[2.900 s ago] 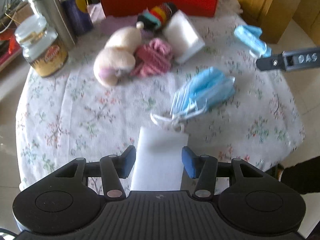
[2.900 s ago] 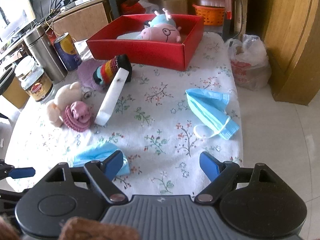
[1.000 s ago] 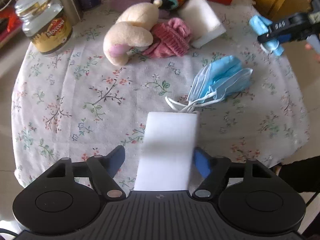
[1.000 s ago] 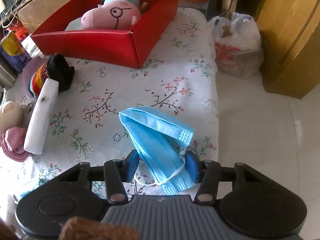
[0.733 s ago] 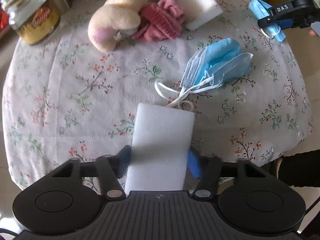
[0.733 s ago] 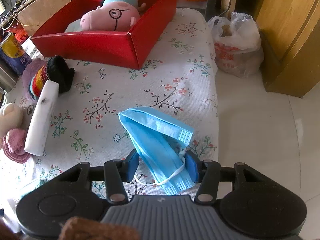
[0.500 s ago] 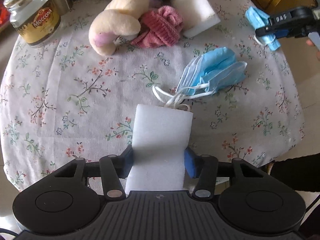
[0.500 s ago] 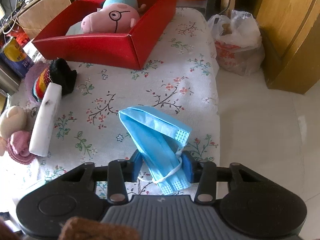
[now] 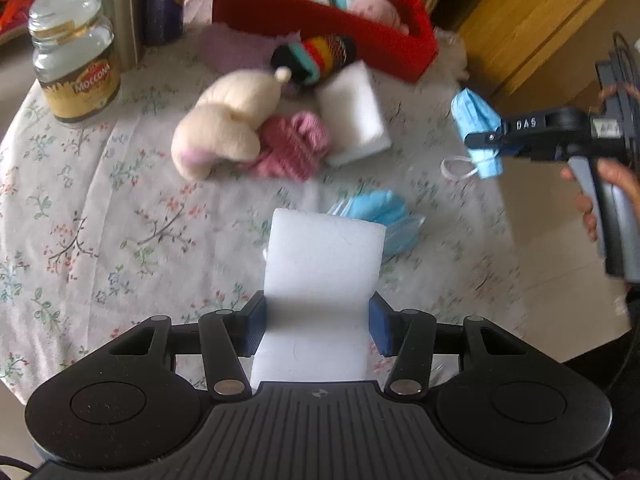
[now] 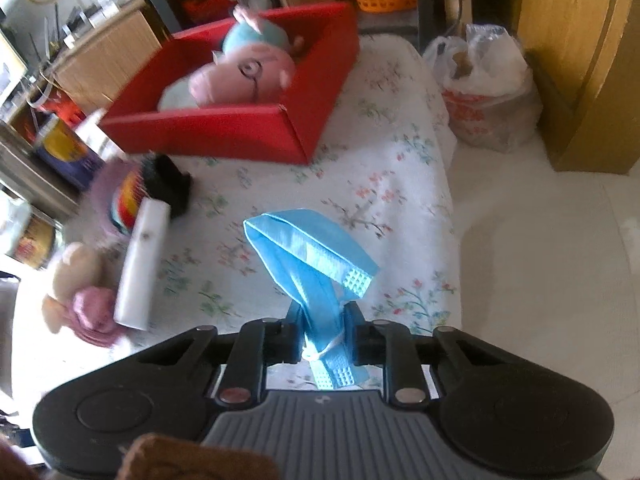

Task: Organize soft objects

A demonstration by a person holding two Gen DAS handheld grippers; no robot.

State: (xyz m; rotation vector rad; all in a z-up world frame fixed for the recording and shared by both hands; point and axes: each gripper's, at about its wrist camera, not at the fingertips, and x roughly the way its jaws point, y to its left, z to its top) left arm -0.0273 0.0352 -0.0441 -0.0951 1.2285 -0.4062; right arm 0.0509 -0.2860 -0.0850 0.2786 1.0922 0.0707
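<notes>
My left gripper (image 9: 316,326) is shut on a white sponge block (image 9: 322,276) and holds it above the floral tablecloth (image 9: 100,216). My right gripper (image 10: 322,338) is shut on a folded blue face mask (image 10: 310,256), lifted off the cloth; it also shows in the left wrist view (image 9: 476,128) at the right. The red box (image 10: 224,132) holds a pink pig plush (image 10: 240,76). A second pile of blue masks (image 9: 384,212) lies just beyond the held sponge. On the cloth lie a cream plush (image 9: 228,124), a pink knit piece (image 9: 292,148), a second white sponge (image 9: 352,116) and a striped knit toy (image 9: 316,56).
A coffee jar (image 9: 74,72), a steel flask (image 9: 116,8) and a blue can (image 9: 160,4) stand at the table's far left. A plastic bag (image 10: 488,92) sits on the floor beside a wooden cabinet (image 10: 580,60) to the right.
My right gripper has closed tighter on the blue mask and raised it off the cloth. My left gripper has lifted the sponge and tilted toward the red box.
</notes>
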